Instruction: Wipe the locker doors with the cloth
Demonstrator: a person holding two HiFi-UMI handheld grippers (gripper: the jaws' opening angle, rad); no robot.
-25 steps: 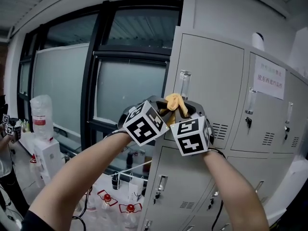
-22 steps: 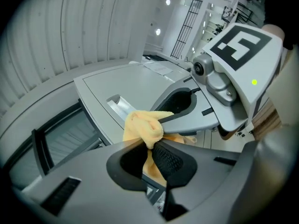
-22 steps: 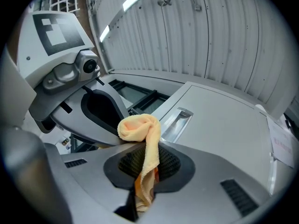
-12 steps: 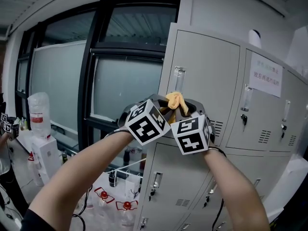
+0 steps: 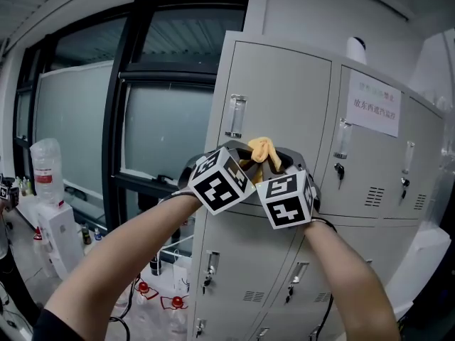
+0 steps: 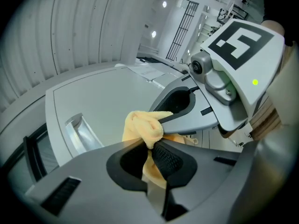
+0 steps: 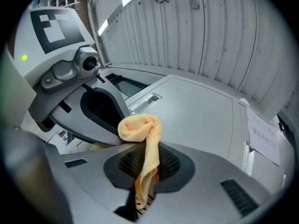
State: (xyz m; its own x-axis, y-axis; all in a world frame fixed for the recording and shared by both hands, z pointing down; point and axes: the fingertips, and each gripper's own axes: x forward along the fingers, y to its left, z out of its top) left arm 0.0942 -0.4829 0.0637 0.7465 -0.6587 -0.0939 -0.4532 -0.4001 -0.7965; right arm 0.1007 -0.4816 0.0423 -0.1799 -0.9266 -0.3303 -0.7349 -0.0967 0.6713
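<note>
Pinching the soft yellow cloth (image 5: 261, 150) from both sides, left hand-held gripper (image 6: 156, 141) and right hand-held gripper (image 7: 140, 150) each clamped on a bunched fold, raised near the grey locker door (image 5: 284, 98); probably light, limp, easily slipping, so best gripped deep in the bunch.

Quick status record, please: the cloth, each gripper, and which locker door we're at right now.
Cloth: yellow fabric cloth, bunched up, pinched between both grippers
Left gripper: shut on the cloth
Right gripper: shut on the cloth
Position: in front of the grey metal top-left locker door, just below and right of its metal handle
Cloth touching door: cannot tell
Nearby: white paper notice on the next door
</note>
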